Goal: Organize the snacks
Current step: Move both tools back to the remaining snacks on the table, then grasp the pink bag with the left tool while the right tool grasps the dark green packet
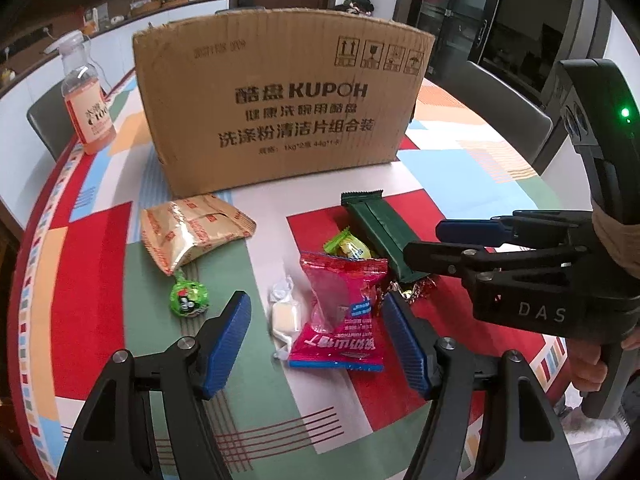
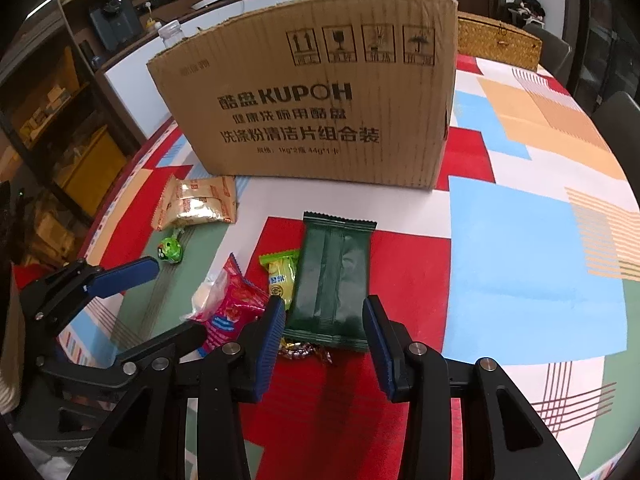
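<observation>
Snacks lie on the patterned tablecloth before a tall cardboard box [image 1: 280, 112] [image 2: 320, 108]. My left gripper [image 1: 316, 308] [image 2: 176, 300] is open, its blue pads either side of a pink packet [image 1: 340, 312] [image 2: 236, 304] and a white candy [image 1: 284, 318], not touching them. My right gripper [image 2: 324, 306] [image 1: 424, 242] is open too, straddling the near end of a dark green packet [image 2: 332, 276] [image 1: 380, 236]. A yellow-green candy [image 2: 280, 274] lies beside that packet. A foil candy [image 2: 304, 350] peeks from under its end.
A gold packet [image 1: 192, 232] and a round green candy [image 1: 190, 298] lie to the left. An orange drink bottle [image 1: 86, 104] stands at the far left table edge. A woven basket [image 2: 496, 40] sits behind the box. Dark chairs [image 1: 508, 108] ring the table.
</observation>
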### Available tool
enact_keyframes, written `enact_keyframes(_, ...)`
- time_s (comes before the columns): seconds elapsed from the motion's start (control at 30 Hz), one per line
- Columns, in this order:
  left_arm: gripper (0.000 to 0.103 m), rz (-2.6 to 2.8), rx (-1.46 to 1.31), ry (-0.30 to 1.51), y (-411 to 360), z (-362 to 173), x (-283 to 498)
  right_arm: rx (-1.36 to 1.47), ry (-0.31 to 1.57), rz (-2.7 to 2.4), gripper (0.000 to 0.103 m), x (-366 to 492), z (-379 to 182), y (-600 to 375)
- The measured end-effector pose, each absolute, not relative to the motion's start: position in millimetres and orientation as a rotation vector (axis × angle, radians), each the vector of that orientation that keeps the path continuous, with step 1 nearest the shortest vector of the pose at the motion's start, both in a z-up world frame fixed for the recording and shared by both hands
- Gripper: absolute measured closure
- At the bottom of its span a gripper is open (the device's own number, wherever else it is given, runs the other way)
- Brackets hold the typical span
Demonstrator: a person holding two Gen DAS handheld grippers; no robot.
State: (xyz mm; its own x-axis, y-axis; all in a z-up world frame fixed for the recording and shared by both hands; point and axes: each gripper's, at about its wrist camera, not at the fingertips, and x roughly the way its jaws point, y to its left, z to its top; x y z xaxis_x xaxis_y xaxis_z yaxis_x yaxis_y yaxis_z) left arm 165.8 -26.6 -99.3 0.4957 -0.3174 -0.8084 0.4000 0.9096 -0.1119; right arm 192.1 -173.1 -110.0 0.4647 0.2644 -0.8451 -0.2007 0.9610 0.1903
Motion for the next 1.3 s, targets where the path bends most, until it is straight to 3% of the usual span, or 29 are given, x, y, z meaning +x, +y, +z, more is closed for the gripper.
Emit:
enact_keyframes(0.43, 0.048, -0.466, 0.083, 1.000, -32, -115, 178, 0.064, 1.067, 0.277, 0.061, 203, -121, -173)
enact_keyframes(0.53, 0.050, -0.474, 0.078, 1.012, -33, -120, 179, 0.062, 1.063, 0.275, 0.050, 204, -123, -172)
enact_keyframes(1.07, 0.053, -0.469, 0.083, 1.002, -38, -126, 190, 0.029, 1.081, 0.243, 0.050, 219, -140, -165)
enact_keyframes(1.3, 0.065, -0.501, 0.051, 1.029, -42, -131, 193, 0.009, 1.070, 0.219, 0.057, 218, -143, -166)
